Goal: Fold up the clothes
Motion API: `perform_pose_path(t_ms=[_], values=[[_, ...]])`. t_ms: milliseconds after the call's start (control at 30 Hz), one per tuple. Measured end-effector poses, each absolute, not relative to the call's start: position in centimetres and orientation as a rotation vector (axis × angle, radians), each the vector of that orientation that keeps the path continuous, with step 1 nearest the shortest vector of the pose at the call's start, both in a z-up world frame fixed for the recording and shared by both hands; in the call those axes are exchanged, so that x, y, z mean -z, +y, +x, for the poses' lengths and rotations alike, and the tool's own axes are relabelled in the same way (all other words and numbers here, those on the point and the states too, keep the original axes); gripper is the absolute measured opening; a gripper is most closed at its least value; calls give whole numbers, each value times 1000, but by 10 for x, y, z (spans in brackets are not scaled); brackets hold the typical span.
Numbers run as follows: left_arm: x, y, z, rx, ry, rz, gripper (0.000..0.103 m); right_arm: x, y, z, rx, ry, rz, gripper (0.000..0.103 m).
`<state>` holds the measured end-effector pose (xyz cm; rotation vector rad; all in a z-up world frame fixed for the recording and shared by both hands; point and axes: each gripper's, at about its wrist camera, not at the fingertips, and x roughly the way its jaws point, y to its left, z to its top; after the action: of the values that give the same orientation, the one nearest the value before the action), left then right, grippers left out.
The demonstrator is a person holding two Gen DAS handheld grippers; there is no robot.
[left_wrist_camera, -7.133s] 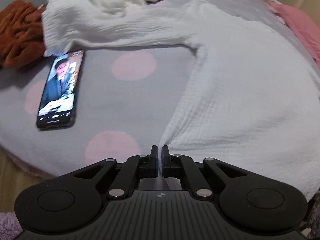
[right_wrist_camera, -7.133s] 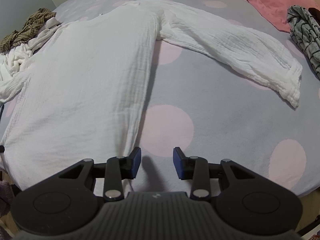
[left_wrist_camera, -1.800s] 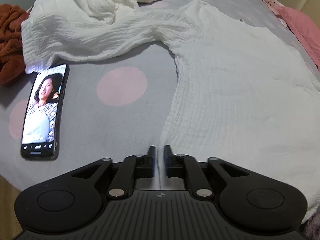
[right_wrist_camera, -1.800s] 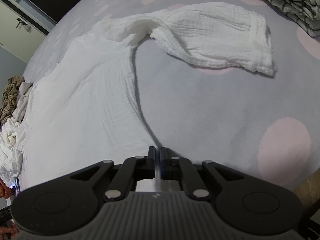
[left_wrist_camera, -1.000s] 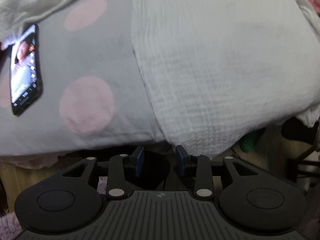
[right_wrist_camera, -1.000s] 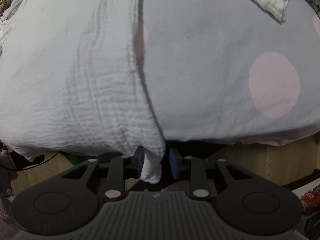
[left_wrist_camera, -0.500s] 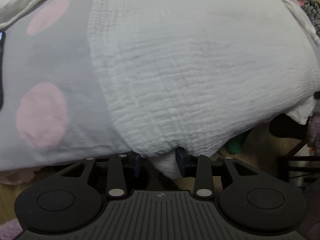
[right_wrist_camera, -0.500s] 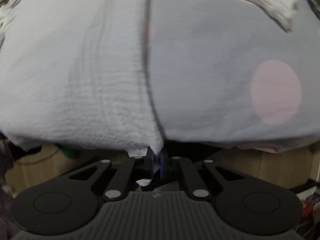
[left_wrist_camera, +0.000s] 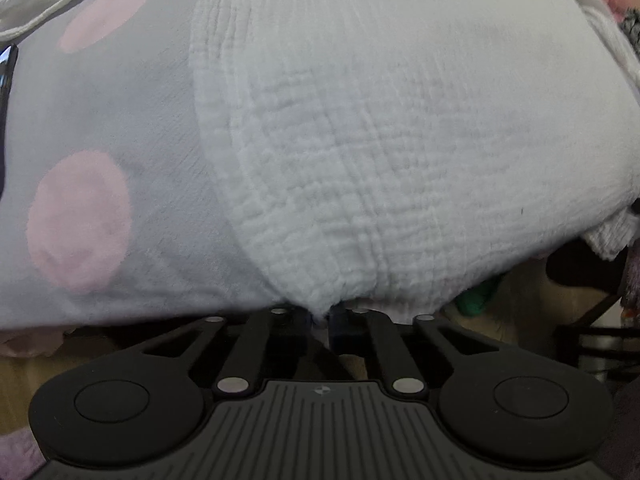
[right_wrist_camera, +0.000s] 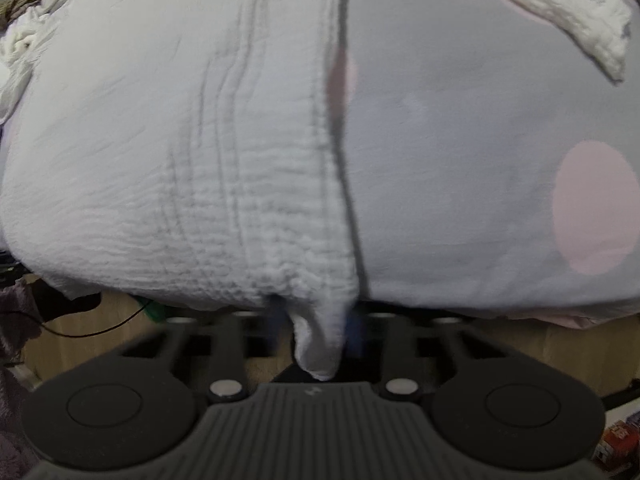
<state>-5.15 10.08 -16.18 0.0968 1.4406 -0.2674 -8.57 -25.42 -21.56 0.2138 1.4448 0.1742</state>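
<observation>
Both tongs (left_wrist_camera: 319, 322) (right_wrist_camera: 316, 330) pinch the white garment's (left_wrist_camera: 400, 140) hem, body stretching away.

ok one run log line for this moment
left gripper: shut on white garment hem corner | right gripper: shut on other corner | garment flat on bed

**Left gripper pinches the hem at the bed's edge**

The left gripper (left_wrist_camera: 319, 322) has just closed its jaws on the lower edge of the white crinkled garment (left_wrist_camera: 400, 140), which spreads away ahead of it. To the gripper's left lies the grey bedcover (left_wrist_camera: 120, 120) with pink dots. A phone's edge (left_wrist_camera: 7, 76) shows far left.
</observation>
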Motion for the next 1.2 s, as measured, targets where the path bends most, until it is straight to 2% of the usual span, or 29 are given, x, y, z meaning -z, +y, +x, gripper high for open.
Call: perform_pose_path(t_ms=[300,467,500,567,800,867,1067,1200], values=[[134,111,-71,280,1501,131,3,192,-270,-99,-157,1493,86,6],[142,115,-67,250,1558,138,4,196,-272,-94,-130,1515,53,7],[142,114,-67,247,1558,144,4,196,-273,-93,-127,1521,47,10],[137,118,-66,228,1545,168,6,197,-274,-93,-89,1529,4,11],[106,120,-62,221,1452,164,12,191,-246,-96,-30,1488,14,27],[95,119,-57,218,1412,185,12,174,-247,-99,-26,1452,28,32],[60,105,-32,224,1305,144,12,138,-260,-94,23,1324,81,32],[63,97,-11,207,1250,102,13,120,-281,-78,98,1254,113,32]])
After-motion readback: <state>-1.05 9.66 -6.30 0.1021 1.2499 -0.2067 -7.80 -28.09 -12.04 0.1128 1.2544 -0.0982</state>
